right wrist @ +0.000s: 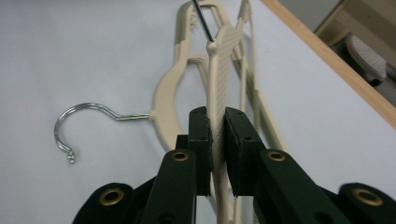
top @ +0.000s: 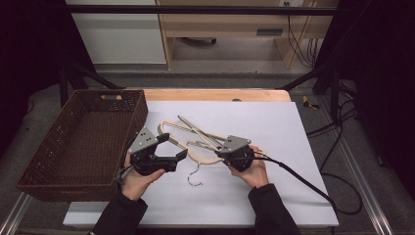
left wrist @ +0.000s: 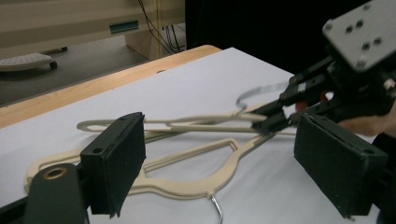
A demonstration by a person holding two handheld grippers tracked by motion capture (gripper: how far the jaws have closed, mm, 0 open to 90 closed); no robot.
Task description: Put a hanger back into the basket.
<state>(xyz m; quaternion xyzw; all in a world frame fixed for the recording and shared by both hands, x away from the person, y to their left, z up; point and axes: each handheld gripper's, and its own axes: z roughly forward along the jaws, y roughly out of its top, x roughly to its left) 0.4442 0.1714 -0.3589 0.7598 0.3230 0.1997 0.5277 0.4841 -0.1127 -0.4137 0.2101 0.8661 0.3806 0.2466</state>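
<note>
Open room is left on the white sheet [top: 274, 127] toward the table's far and right edges; the left edge is taken up by a brown wicker basket [top: 73, 147]. Beige hangers [top: 195, 142] are piled mid-sheet. One hanger [right wrist: 218, 70] is clamped in the right gripper [right wrist: 217, 135]. The left gripper [top: 173, 147] is held wide open, nothing between its jaws.

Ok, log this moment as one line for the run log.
left claw: open, empty | right claw: shut on upper hanger | lower hanger: flat on white sheet | basket: left of sheet
</note>
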